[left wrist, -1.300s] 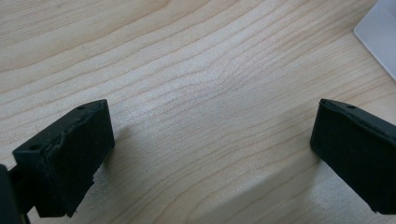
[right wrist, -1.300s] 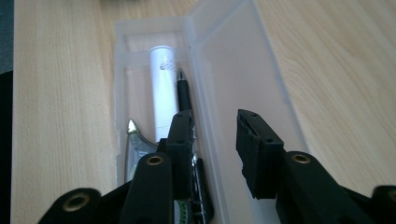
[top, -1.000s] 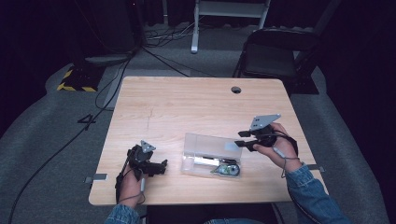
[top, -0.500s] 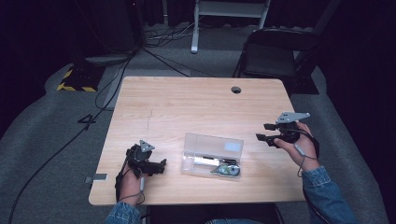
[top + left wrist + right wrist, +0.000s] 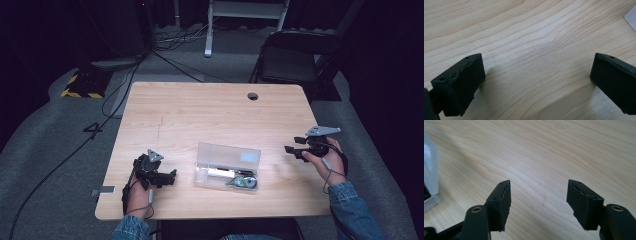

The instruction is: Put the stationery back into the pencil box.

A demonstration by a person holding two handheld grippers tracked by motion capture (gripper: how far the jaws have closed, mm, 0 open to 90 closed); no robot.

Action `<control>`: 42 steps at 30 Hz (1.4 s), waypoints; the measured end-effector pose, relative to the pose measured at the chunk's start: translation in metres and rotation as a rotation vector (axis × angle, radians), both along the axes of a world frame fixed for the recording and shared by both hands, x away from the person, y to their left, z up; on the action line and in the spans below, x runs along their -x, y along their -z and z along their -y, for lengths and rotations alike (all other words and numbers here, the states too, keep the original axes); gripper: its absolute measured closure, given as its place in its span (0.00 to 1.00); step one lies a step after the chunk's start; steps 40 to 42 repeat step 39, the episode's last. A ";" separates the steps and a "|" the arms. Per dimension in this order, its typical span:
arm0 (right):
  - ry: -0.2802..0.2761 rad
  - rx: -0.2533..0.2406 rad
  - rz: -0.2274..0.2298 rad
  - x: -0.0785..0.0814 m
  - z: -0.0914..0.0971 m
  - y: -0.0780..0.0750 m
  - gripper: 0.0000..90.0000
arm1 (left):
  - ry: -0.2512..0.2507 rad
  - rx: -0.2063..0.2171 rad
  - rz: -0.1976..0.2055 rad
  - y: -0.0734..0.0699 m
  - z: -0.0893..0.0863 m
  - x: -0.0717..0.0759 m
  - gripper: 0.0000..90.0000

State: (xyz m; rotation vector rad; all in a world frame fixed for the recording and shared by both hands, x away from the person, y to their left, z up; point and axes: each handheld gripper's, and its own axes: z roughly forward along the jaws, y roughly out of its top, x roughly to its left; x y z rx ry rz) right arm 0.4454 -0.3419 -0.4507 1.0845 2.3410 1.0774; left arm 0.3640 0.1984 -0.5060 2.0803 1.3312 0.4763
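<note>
Two claws stand released and empty: the left claw (image 5: 170,176) rests on the worktop (image 5: 210,115) just left of the clear plastic box (image 5: 227,166), while the right claw (image 5: 295,151), jaws just opened with nothing between them, sits well right of it. Judging by this, the box is let go; the next move means reaching back. Its contents are too blurred to identify.

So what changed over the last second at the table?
The right gripper drew away from the clear plastic box toward the right edge of the table and sank a little. Its jaws have just been opening and hold nothing. The left gripper stayed resting near the front left corner, jaws open and empty. The box and what lies in it did not shift.
</note>
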 end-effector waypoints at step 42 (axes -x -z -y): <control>-0.014 0.037 -0.024 0.000 -0.006 0.053 0.12 | -0.002 0.000 -0.001 0.000 0.000 0.001 0.00</control>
